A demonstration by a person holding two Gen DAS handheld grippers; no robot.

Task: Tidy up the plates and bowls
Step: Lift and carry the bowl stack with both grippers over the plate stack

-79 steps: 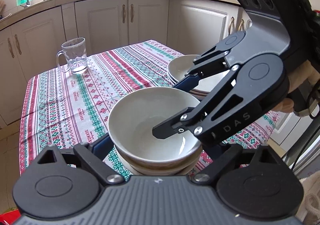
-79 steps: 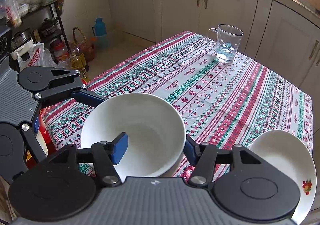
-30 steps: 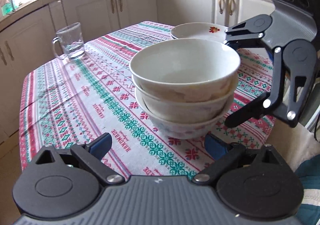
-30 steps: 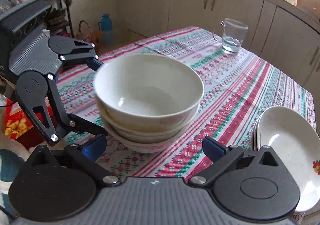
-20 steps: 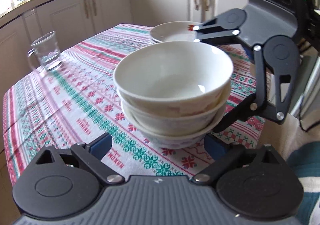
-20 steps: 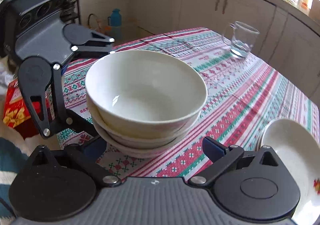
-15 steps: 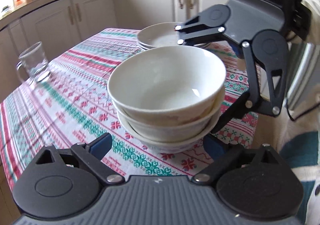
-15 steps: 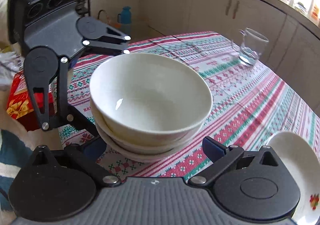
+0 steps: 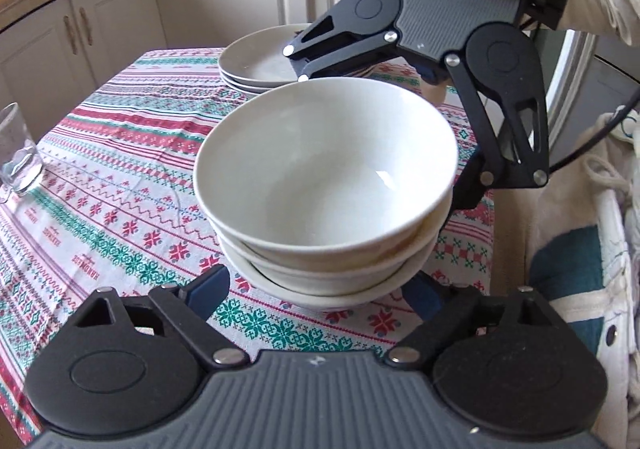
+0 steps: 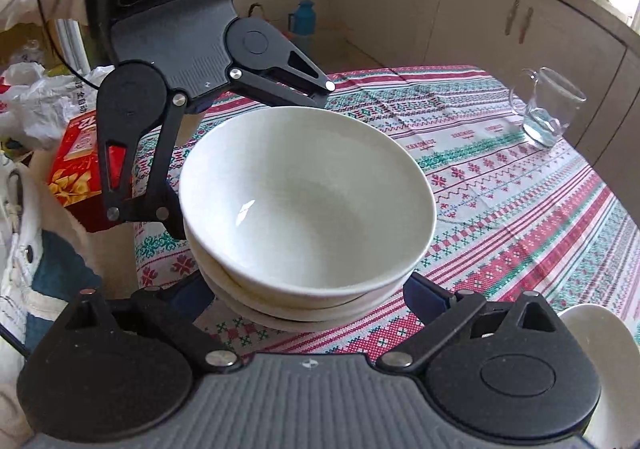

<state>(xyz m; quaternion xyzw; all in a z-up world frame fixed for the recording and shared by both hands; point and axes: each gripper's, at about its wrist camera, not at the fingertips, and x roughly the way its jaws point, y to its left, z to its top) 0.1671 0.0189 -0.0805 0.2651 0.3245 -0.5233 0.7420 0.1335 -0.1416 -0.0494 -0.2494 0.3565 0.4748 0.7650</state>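
A stack of three bowls is being flanked from opposite sides by the two claws, and it is resting on the patterned tablecloth near the table's front edge. The left claw is being closed in around the bottom bowl: its jaws have just been narrowing, with the stack between them, yet the blue pads are probably not pressing on the china; the contact is hidden under the rim. The right claw is being held spread around the same stack from the far side, its pads standing just beside the lowest bowl. The stack is lying straight ahead of both claws and equally near to each. A pile of plates is sitting behind the bowls, and a glass mug is standing well apart.
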